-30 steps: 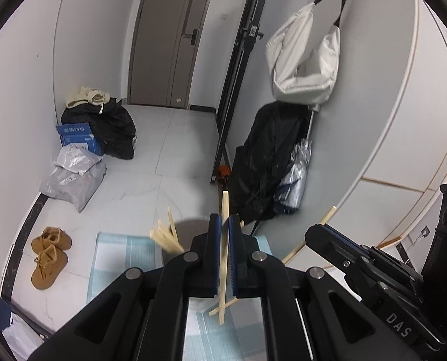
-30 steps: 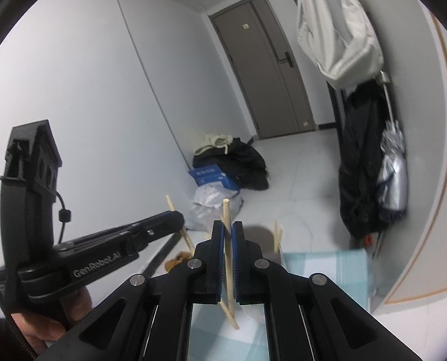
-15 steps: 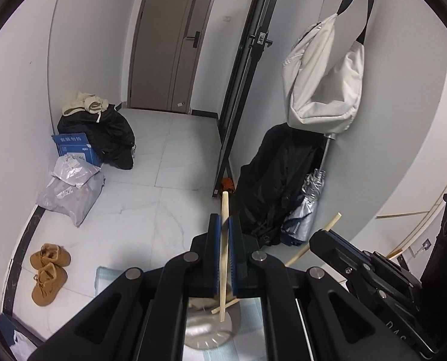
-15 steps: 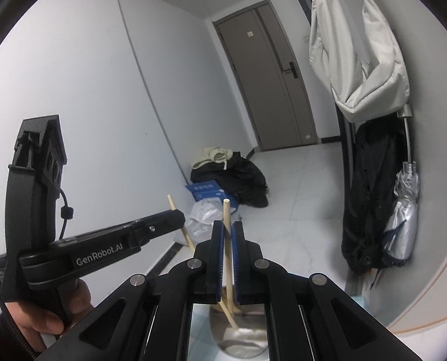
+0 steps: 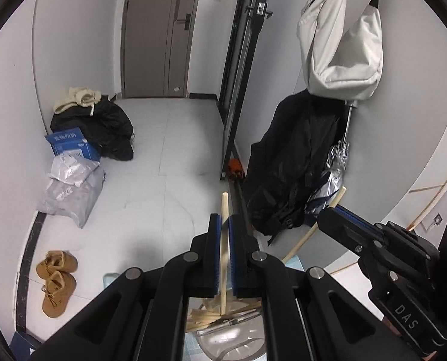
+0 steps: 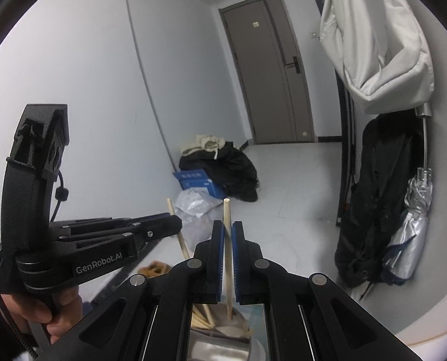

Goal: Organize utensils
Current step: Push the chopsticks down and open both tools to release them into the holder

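Left gripper squeezes one wooden chopstick. Right gripper squeezes another chopstick. Both tips hang over shiny metal cup with more sticks inside. Best lower straight, tips inside rim, then let go.

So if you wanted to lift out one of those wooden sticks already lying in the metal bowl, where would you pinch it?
Probably near its upper end, coming from above. The wooden sticks lie slanted in a crossed heap against the metal bowl, so their low ends are tangled while the raised tips stand freer. Both grippers are busy now: the left gripper and right gripper each clamp one chopstick.
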A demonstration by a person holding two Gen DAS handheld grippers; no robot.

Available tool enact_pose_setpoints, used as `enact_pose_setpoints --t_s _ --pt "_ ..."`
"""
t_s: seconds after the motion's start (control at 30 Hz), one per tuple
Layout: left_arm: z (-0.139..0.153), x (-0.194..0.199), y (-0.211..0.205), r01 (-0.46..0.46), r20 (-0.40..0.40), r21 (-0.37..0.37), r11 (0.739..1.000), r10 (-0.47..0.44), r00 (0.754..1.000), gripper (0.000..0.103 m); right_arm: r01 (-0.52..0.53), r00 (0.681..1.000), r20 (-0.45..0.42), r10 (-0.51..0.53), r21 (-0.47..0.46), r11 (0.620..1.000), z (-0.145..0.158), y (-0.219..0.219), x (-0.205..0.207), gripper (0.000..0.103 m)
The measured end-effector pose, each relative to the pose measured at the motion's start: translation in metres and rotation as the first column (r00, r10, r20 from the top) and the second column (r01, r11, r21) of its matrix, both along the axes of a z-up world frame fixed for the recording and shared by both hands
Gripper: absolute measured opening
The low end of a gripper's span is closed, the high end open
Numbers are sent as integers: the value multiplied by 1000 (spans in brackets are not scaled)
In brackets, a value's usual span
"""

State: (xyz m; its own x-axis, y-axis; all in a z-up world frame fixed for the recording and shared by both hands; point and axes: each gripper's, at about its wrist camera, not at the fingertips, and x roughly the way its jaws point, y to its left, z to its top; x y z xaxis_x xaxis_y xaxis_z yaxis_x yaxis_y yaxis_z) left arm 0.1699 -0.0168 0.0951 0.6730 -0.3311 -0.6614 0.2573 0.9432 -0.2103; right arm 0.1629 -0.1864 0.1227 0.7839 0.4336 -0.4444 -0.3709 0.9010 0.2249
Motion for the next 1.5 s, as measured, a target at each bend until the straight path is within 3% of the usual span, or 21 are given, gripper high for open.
enact_pose_setpoints --t_s 0.5,0.9,1.1,1.27,1.5 --pt "-20 -12 4 47 14 -65 997 -46 999 1 -57 997 -55 54 -59 997 -50 10 -5 5" --pt "-43 -22 -1 122 -28 -10 992 -122 992 1 -92 992 -90 84 -91 992 -74 17 -14 5" --pt "-52 -22 -3 159 -69 -9 987 -159 985 1 -101 985 -149 88 -83 991 -89 16 -10 6" --pt "-56 -23 -3 185 -97 -31 982 -187 977 1 -105 980 -178 89 -85 991 -96 18 -11 6" --pt "-57 -31 3 157 -111 -18 987 -158 981 2 -86 983 -169 76 -54 995 -89 11 -21 9"
